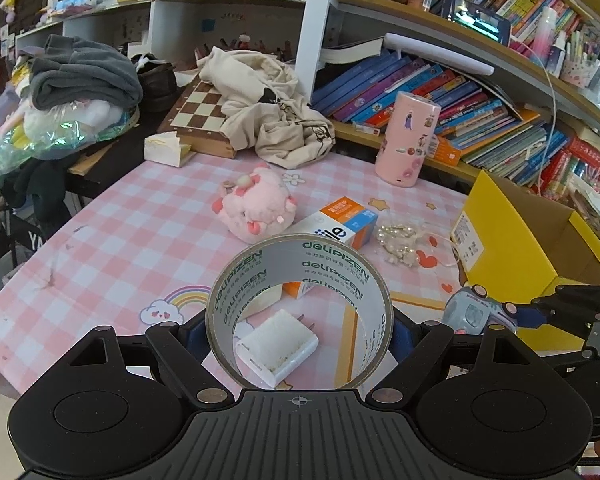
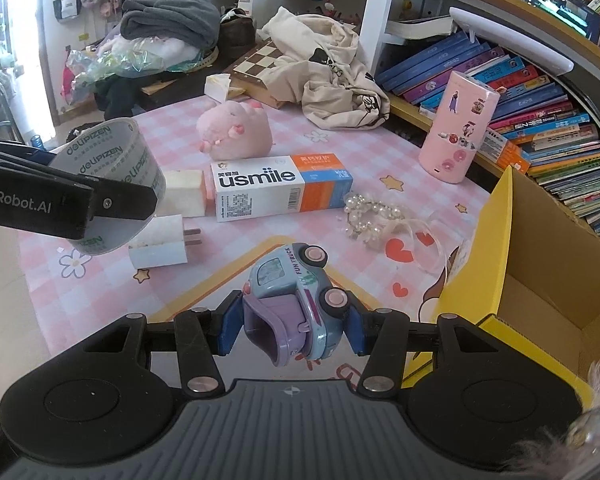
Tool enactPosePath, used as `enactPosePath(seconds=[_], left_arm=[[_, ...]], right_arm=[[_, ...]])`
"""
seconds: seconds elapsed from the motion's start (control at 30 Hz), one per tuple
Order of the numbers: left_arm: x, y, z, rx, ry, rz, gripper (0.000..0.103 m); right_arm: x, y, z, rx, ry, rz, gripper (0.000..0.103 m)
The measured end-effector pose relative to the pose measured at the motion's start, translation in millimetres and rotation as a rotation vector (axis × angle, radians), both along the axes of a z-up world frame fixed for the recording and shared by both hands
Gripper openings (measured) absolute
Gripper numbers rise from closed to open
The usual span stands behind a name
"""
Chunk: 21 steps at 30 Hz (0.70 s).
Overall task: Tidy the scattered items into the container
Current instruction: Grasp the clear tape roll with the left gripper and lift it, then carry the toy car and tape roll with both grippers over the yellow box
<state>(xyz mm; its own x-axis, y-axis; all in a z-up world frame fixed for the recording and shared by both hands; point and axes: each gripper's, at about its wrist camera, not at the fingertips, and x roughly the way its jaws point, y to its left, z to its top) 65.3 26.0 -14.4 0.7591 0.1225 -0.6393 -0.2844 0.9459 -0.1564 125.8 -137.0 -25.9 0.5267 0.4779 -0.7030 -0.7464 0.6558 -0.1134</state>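
Tablecloth [image 2: 112, 304] in pink check covers the whole work surface, and at its right edge stands the yellow cardboard box [image 2: 496, 240], open at the top and seemingly bare inside, the container for this tidy-up. Far from the cameras lies the pink plush toy [image 2: 236, 132], with the usmile carton [image 2: 280, 188] just in front of it, a white charger plug [image 2: 160, 246] nearer and to the left, and a pearl hair tie [image 2: 370, 212] close to the box wall. The left gripper [image 1: 300, 320] is clamped across a roll of clear tape [image 1: 300, 308], lifted clear of the cloth at the left. The right gripper [image 2: 292, 320] has its blue pads pressed on a small blue toy truck [image 2: 296, 304], tilted on its side, near the box. To finish well, I would carry each piece over the yellow rim before letting go, the truck first since it is closer, releasing low inside so nothing bounces out.
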Motion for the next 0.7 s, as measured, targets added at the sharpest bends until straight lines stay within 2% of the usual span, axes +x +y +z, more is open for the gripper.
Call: enactPosePath(seconds=[0.7], left_arm=[[-34, 5, 6, 0.018, -0.024, -0.161, 0.085]], right_arm=[[-52, 4, 6, 0.017, -0.032, -0.133, 0.049]])
